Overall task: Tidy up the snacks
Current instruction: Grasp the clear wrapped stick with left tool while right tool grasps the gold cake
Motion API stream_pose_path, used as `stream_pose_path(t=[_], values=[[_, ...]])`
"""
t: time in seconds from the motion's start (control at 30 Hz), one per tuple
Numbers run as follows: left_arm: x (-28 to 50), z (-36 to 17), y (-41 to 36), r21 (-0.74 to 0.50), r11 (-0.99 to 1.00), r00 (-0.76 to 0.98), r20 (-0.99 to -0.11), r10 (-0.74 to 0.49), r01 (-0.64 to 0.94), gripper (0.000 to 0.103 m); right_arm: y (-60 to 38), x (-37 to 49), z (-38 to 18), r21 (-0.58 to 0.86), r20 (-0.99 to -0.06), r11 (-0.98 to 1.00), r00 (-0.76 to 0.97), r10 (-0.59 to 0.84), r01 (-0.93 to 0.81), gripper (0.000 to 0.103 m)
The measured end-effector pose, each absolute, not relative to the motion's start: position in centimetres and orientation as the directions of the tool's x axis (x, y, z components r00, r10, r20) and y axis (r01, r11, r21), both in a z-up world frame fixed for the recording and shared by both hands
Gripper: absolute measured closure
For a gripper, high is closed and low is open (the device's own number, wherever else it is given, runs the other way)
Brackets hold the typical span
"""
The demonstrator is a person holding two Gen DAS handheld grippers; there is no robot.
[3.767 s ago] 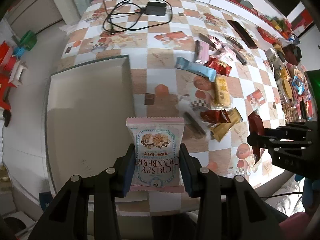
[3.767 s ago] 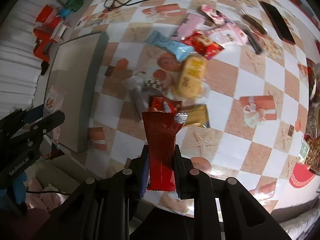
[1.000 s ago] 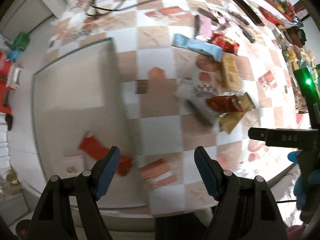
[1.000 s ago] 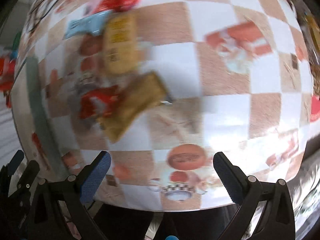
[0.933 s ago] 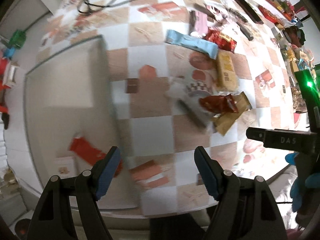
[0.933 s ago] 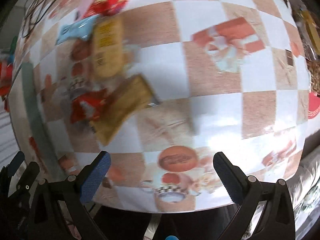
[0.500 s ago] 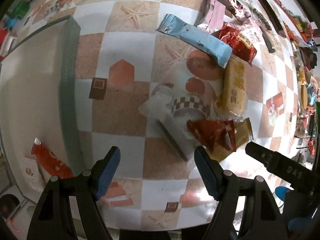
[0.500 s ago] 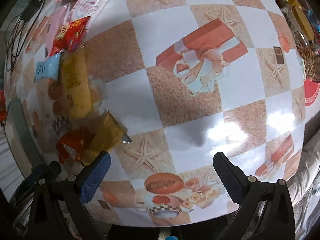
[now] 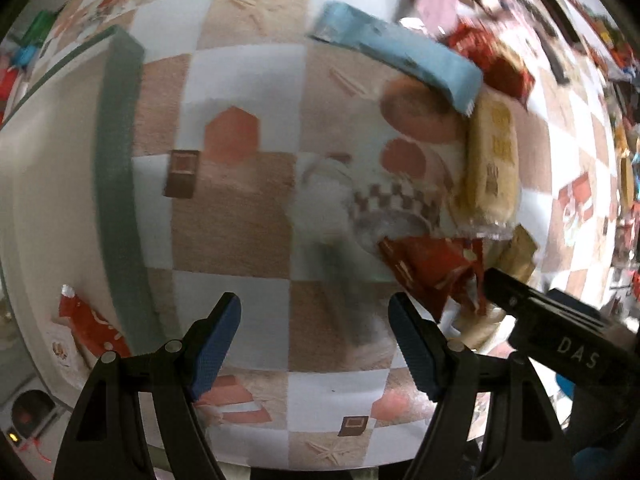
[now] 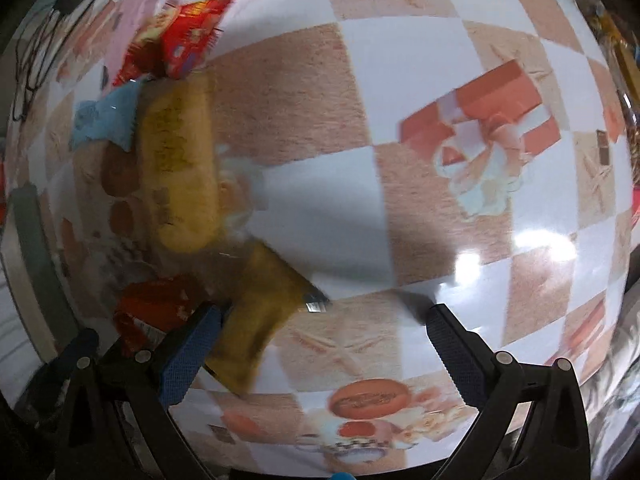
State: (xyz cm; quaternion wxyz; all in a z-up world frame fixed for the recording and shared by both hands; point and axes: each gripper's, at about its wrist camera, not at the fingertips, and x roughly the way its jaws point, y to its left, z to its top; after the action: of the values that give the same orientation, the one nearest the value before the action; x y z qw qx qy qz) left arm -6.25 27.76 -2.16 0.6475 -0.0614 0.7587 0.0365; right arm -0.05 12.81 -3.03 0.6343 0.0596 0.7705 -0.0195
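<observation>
Left wrist view: the left gripper [image 9: 314,336] hangs low over a tablecloth [image 9: 232,216] of glossy, slick-looking material, printed in white and sandy-tan checks with starfish, gift boxes and cakes. Its jaws stand wide apart with nothing between them; the fingers are black with blue, finely knurled pads [image 9: 212,344]. Far and right of them lies a loose cluster of snacks: a long, flat light-blue wrapper [image 9: 396,56], a plump yellow pillow pack [image 9: 490,164] in clear film with dark print too blurred to read, a crinkled red foil packet [image 9: 432,268], and a gold foil packet [image 9: 516,256] partly under the red one. A clear, pale wrapper [image 9: 320,204] lies just left of the red packet. At the left stands a tray [image 9: 116,160] with a grey-green rim and a pale floor; inside it, near the corner, lies a red packet [image 9: 90,326] touching a pale one [image 9: 60,350]. The right gripper's black finger, marked "DAS", reaches in from the right beside the red foil packet.

In the right wrist view the right gripper [image 10: 314,344] is also spread wide and empty, its left pad touching or just over the gold packet [image 10: 256,320]. Farther off lie a red-and-yellow packet [image 10: 180,46] and pink wrappers [image 10: 120,36]. Glare patches shine on the cloth at the right.
</observation>
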Motion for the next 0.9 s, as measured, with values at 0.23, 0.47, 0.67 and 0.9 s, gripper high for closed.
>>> stream_pose_path(t=[0.23,0.47,0.67,0.9], values=[[-5.6,-2.3,26.8,-0.001,0.995,-0.129,-0.992,-0.014,-0.097,0.024,9.4,-1.4,-2.7,-0.012,-0.985,0.997,-0.174,0.001,0.072,0.0],[-5.4,-2.5,27.4,0.014,0.996,-0.122,-0.993,0.003,-0.085,0.02,11.7,-1.8,-1.9,-0.005,-0.987,0.998,-0.16,-0.014,-0.055,0.0],[-6.2,-3.3,25.8,0.002,0.998,-0.11,-0.994,-0.005,-0.066,0.012,14.7,-1.7,-1.5,-0.004,-0.987,0.993,-0.159,-0.023,-0.12,0.0],[-6.8,-3.4,23.7,0.007,0.998,-0.105,-0.994,0.001,-0.058,0.011,13.9,-2.0,-1.5,-0.003,-0.989,0.992,-0.146,-0.022,-0.126,0.0]])
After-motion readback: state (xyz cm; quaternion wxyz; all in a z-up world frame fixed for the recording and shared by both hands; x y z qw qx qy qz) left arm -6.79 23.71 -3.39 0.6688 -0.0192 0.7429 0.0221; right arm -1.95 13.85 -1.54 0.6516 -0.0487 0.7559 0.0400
